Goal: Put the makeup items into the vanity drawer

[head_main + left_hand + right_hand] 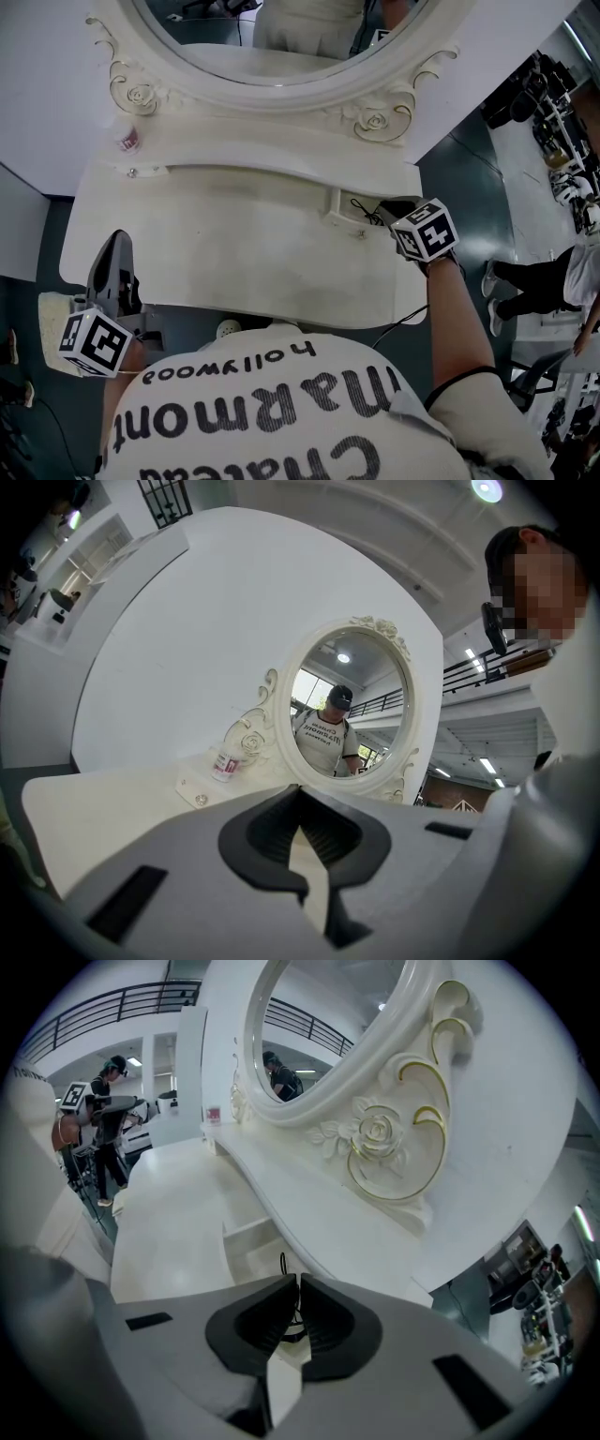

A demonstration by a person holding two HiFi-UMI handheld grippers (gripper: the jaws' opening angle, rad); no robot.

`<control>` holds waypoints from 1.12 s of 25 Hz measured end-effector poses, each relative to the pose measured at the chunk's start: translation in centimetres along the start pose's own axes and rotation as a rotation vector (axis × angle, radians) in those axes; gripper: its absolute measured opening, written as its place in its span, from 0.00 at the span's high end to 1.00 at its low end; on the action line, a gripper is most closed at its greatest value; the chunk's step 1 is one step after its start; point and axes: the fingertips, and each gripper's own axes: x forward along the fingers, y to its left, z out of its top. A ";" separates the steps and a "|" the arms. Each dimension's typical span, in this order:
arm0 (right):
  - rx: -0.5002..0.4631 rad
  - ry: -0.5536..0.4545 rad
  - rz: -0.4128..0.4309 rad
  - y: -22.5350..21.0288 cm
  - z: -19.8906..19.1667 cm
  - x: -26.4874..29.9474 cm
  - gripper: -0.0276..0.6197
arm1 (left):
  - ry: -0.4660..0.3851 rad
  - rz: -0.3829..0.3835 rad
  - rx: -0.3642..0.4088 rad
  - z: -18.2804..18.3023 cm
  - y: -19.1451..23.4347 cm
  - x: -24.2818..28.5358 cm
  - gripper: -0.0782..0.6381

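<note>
Right gripper view shows the right gripper (296, 1283) with its dark jaws closed, tip against tip. Just past those tips lies a thin black looped cord (283, 1265), inside the small open white drawer (246, 1237) directly ahead. Whether the cord is pinched or only lies under the tips I cannot tell. Far beyond the jaws and to their left, a small white bottle with a pink label (213, 1115) stands on the raised back ledge.

From the head view, the right gripper (389, 211) sits at the drawer (342, 208), with the cord (361, 208) touching or just off its tips. The left gripper (116, 246) is well apart from it, over the near left edge of the cream-white vanity table (234, 253).

Its own view has the left gripper (300, 794) with jaws pressed together and nothing between them (only bare tabletop shows behind). Ahead and left of the tips stands the bottle (225, 762), just beside the oval mirror in its ornate white frame (349, 705).
</note>
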 end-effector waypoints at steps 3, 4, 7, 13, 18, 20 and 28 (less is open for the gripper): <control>0.015 -0.002 -0.004 -0.1 -0.2 -0.1 0.90 | -0.001 -0.004 0.000 0.0 0.0 0.0 0.88; 0.017 -0.002 -0.004 -0.1 -0.3 0.0 0.90 | -0.003 -0.005 0.000 0.0 0.0 0.0 0.88; 0.022 0.000 -0.004 -0.1 -0.5 0.0 0.90 | -0.005 -0.006 -0.001 0.1 0.1 0.1 0.88; 0.022 0.009 -0.003 -0.1 -0.6 -0.1 0.90 | -0.003 -0.006 -0.005 0.1 0.0 0.0 0.88; 0.018 0.013 -0.007 -0.2 -0.5 -0.1 0.90 | -0.001 0.000 -0.010 0.0 0.2 0.1 0.88; 0.017 0.012 -0.010 -0.2 -0.5 -0.1 0.90 | -0.001 -0.001 -0.011 -0.1 0.2 0.1 0.88; 0.016 0.022 -0.015 -0.3 -0.6 -0.4 0.90 | 0.003 -0.009 -0.009 0.1 0.1 0.3 0.88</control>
